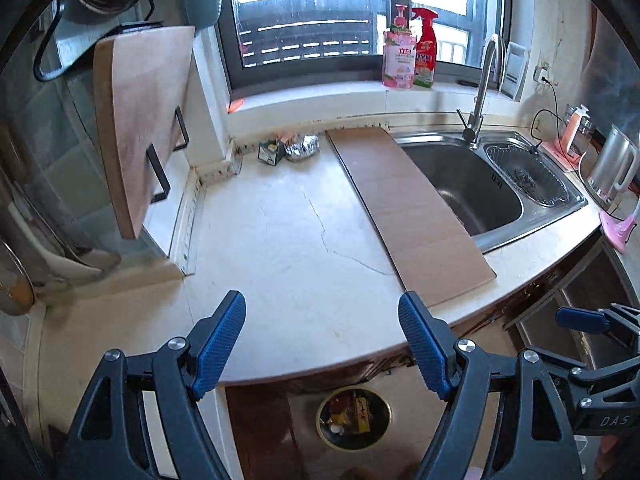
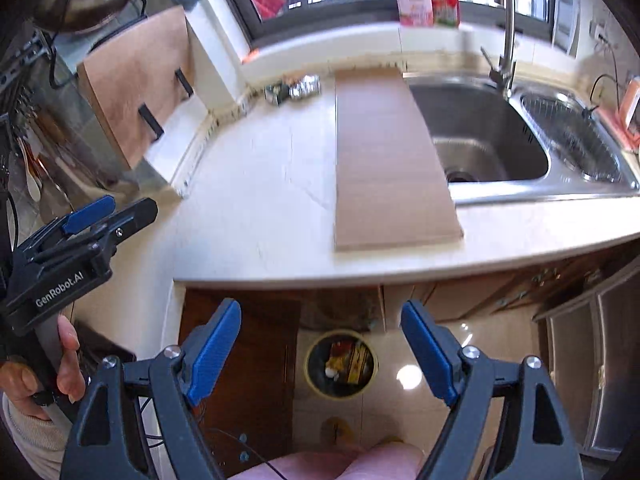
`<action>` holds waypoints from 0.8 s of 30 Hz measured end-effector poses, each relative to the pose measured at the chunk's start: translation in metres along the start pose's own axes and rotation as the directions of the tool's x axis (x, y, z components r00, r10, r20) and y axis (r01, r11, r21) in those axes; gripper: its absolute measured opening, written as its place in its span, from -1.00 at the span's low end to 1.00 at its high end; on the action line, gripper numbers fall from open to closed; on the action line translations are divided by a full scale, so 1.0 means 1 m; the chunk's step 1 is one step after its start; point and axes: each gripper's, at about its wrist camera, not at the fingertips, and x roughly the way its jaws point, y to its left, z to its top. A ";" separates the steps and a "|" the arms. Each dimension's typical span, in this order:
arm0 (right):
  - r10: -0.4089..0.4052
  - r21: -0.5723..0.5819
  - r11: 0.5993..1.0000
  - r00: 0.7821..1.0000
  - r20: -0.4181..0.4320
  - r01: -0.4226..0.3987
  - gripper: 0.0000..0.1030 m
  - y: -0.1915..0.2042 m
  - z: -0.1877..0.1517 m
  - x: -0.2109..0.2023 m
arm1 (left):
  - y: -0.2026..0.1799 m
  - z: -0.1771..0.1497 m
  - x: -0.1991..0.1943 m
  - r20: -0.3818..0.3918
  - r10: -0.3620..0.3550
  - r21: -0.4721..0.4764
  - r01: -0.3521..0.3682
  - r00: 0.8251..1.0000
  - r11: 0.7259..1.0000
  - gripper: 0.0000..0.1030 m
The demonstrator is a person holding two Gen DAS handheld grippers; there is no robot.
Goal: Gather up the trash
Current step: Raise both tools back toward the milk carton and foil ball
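Observation:
A crumpled foil ball (image 1: 302,147) and a small crushed green carton (image 1: 269,153) lie at the back of the pale counter, near the window sill. Both also show in the right wrist view: the foil ball (image 2: 306,86) and the carton (image 2: 277,93). A round trash bin (image 1: 354,417) with wrappers inside stands on the floor below the counter edge; it also shows in the right wrist view (image 2: 341,364). My left gripper (image 1: 322,312) is open and empty over the counter's front edge. My right gripper (image 2: 321,316) is open and empty, lower, above the bin.
A long brown board (image 1: 404,208) lies on the counter and overlaps the steel sink (image 1: 472,188). A wooden cutting board (image 1: 140,120) hangs on the left. Bottles (image 1: 400,52) stand on the sill. A kettle (image 1: 612,168) stands at the right. Cabinets lie below.

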 end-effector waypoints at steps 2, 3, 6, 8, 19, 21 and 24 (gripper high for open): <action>0.008 -0.001 1.000 1.000 0.028 -0.008 0.61 0.004 0.018 -0.007 | 0.008 0.015 -0.005 0.028 0.027 0.015 -0.027 0.999 1.000 0.50; 0.010 -0.003 1.000 0.999 0.041 -0.009 0.61 0.004 0.029 -0.010 | 0.008 0.020 -0.005 0.041 0.040 0.017 -0.041 0.998 0.999 0.50; -0.005 -0.008 1.000 0.996 0.084 0.005 0.61 0.009 0.057 -0.007 | 0.019 0.046 -0.002 0.075 0.064 0.005 -0.065 0.995 0.998 0.50; 0.003 -0.005 1.000 0.996 0.084 -0.002 0.61 0.009 0.078 0.000 | 0.026 0.065 0.006 0.084 0.070 -0.009 -0.069 0.994 0.998 0.50; 0.136 0.041 0.990 0.990 -0.047 -0.134 0.61 -0.018 0.216 0.116 | 0.044 0.175 0.144 -0.031 0.205 0.009 -0.205 0.978 0.979 0.50; 0.156 0.060 0.987 0.984 -0.080 -0.152 0.61 -0.026 0.244 0.142 | 0.045 0.195 0.178 -0.079 0.214 0.025 -0.213 0.974 0.977 0.50; 0.171 0.078 0.983 0.980 -0.102 -0.164 0.61 -0.035 0.286 0.178 | 0.049 0.221 0.234 -0.137 0.227 0.038 -0.224 0.964 0.974 0.50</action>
